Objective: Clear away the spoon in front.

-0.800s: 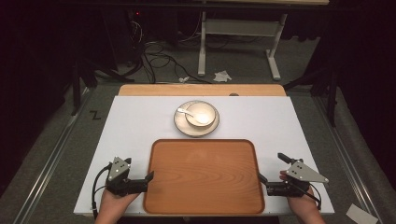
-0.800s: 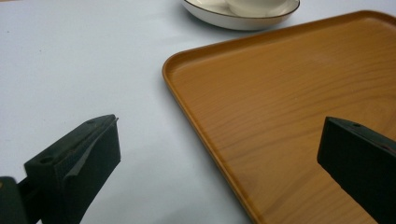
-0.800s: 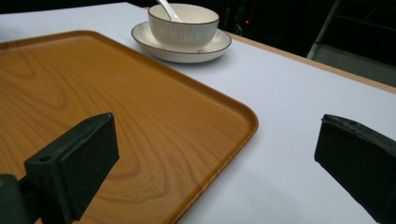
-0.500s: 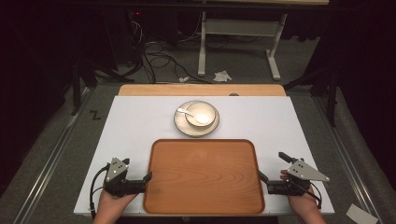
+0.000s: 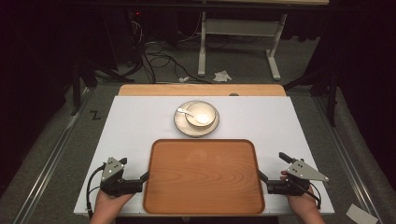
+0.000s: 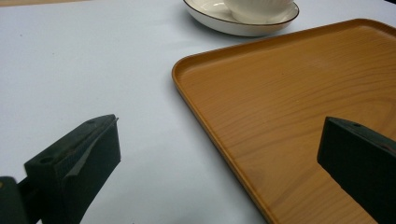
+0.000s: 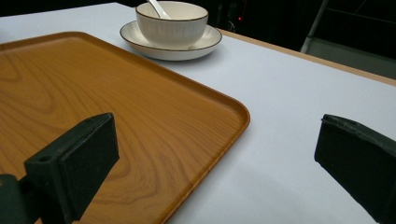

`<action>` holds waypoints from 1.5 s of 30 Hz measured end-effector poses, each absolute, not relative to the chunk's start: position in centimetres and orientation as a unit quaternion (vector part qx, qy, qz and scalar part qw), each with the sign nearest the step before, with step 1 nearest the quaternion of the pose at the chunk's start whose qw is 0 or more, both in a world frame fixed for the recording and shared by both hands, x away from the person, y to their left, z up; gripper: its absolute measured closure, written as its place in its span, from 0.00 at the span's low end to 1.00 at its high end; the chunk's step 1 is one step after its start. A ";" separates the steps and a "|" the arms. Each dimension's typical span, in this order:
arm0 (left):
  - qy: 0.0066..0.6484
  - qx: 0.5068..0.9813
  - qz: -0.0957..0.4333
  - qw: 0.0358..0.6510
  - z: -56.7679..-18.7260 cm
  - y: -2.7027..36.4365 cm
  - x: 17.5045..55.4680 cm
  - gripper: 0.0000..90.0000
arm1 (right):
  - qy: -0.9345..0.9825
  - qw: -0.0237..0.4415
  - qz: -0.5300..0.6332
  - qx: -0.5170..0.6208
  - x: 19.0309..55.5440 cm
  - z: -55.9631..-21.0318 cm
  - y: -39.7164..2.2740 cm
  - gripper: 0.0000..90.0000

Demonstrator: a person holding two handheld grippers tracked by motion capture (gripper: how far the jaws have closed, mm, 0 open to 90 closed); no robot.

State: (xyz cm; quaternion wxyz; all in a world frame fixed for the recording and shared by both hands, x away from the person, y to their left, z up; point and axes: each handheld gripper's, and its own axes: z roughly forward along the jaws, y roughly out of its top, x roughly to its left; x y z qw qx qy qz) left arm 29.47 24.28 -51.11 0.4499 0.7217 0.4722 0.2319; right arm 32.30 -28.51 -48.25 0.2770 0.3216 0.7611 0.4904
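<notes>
A wooden tray point(image 5: 203, 182) lies on the white table near its front edge, with nothing on it. Behind it a white bowl point(image 5: 201, 115) with a spoon point(image 5: 185, 111) in it stands on a saucer point(image 5: 182, 126). My left gripper point(image 5: 134, 169) is at the tray's left rim and is open. In the left gripper view the tray's rim point(image 6: 205, 116) runs between the wide jaws, with no pad touching it. My right gripper point(image 5: 273, 167) is open at the tray's right rim. In the right gripper view the tray's corner point(image 7: 233, 112) lies between its jaws.
The white tabletop point(image 5: 280, 121) has bare room on both sides of the tray and around the saucer. A wooden strip point(image 5: 201, 89) borders the far edge. Beyond it, on the floor, are cables point(image 5: 159, 56) and a metal stand point(image 5: 238, 32).
Both hands have eased slightly outward from the tray's sides. The tray, the bowl and the saucer have not moved.
</notes>
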 end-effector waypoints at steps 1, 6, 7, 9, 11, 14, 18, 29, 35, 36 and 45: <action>0.472 0.720 0.231 0.454 -51.0 24.5 29.4 0.01 | 0.761 0.277 0.489 0.323 32.3 -48.3 -28.4 0.01; 0.472 0.716 0.231 0.460 -50.9 24.9 29.3 0.04 | 0.764 0.280 0.482 0.325 32.3 -48.5 -28.2 0.01; 0.472 0.715 0.231 0.461 -50.9 24.9 29.3 0.06 | 0.764 0.280 0.482 0.325 32.3 -48.5 -28.3 0.01; 0.472 0.715 0.231 0.461 -50.8 25.0 29.3 0.07 | 0.763 0.278 0.483 0.329 32.3 -48.5 -28.4 0.01; 0.473 0.715 0.229 0.461 -50.8 25.0 29.4 0.07 | 0.762 0.279 0.482 0.330 32.4 -48.5 -28.5 0.01; 0.474 0.715 0.229 0.460 -50.8 25.1 29.4 0.07 | 0.761 0.278 0.483 0.333 32.4 -48.6 -28.6 0.01; 0.479 0.707 0.226 0.469 -50.7 25.0 29.4 0.07 | 0.761 0.278 0.485 0.329 32.4 -48.5 -28.6 0.01; 0.463 0.703 0.227 0.489 -49.2 23.8 30.8 0.10 | 0.761 0.274 0.488 0.328 32.4 -48.6 -28.5 0.01; 0.462 0.700 0.231 0.493 -47.3 22.2 33.3 0.19 | 0.759 0.272 0.491 0.329 32.4 -48.6 -28.6 0.01; 0.460 0.704 0.229 0.491 -47.0 21.8 33.8 0.21 | 0.759 0.272 0.491 0.329 32.4 -48.6 -28.6 0.01; 0.467 0.698 0.226 0.494 -45.5 19.3 38.3 0.50 | 0.759 0.271 0.493 0.328 32.3 -48.6 -28.6 0.01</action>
